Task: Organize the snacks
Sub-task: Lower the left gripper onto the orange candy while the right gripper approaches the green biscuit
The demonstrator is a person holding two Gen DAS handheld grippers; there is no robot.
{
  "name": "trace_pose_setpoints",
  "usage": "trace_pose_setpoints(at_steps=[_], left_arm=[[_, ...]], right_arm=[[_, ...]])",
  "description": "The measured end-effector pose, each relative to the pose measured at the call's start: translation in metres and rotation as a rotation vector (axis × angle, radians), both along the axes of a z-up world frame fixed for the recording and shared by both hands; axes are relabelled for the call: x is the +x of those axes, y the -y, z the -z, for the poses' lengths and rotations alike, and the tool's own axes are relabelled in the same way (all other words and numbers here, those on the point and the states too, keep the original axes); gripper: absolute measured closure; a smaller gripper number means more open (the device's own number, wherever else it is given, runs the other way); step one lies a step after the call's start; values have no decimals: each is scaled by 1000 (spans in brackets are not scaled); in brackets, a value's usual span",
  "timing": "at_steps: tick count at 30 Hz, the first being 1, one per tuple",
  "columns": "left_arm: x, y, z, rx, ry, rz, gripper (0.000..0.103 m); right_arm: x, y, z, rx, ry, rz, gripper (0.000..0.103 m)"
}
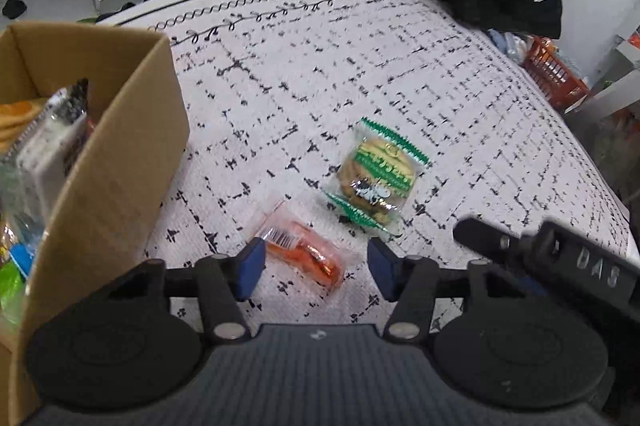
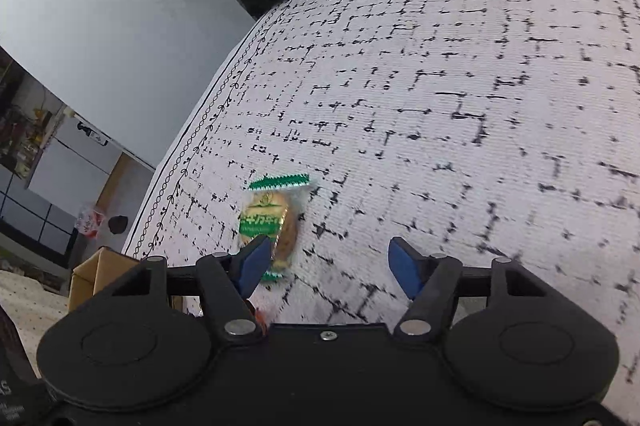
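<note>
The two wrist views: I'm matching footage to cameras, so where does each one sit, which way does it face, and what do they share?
Left wrist: rides the left gripper, angled down over the patterned tablecloth at an orange packet between its open fingers; cardboard box on the left, right gripper's black body at the right edge.
Right wrist: rides the right gripper, angled down across the same cloth; open fingers, none gripping.
Shared: the green-wrapped cookie, cloth and box.

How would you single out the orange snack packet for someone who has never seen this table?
Start at the cardboard box on the patterned tablecloth. Just beside it, between the left gripper fingers, lies the orange snack packet. Its neighbour, the biscuit packet, is green-edged.
</note>
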State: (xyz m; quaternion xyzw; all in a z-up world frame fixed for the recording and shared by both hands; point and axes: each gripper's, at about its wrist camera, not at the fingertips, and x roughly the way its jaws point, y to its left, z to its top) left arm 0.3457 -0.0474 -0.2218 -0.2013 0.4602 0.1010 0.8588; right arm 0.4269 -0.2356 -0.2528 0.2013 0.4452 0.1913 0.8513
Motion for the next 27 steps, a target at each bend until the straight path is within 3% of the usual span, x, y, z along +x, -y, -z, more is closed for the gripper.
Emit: trace_pose_setpoints(at_steps=[10, 12, 14, 23, 27], left_arm=[[12, -5, 13, 17, 6, -28, 52], [11, -6, 14, 25, 7, -36, 72], [12, -8, 14, 16, 6, -42, 77], [6, -14, -7, 45, 54, -75, 80], [5, -22, -15, 15, 75, -80, 80]], right_arm=[[5, -24, 6, -3, 21, -86, 43], [5, -27, 6, -21, 30, -96, 43], [5, -30, 6, -24, 34, -106, 43], [16, -48, 6, -38, 54, -108, 43], [13, -58, 6, -108, 97, -125, 42]])
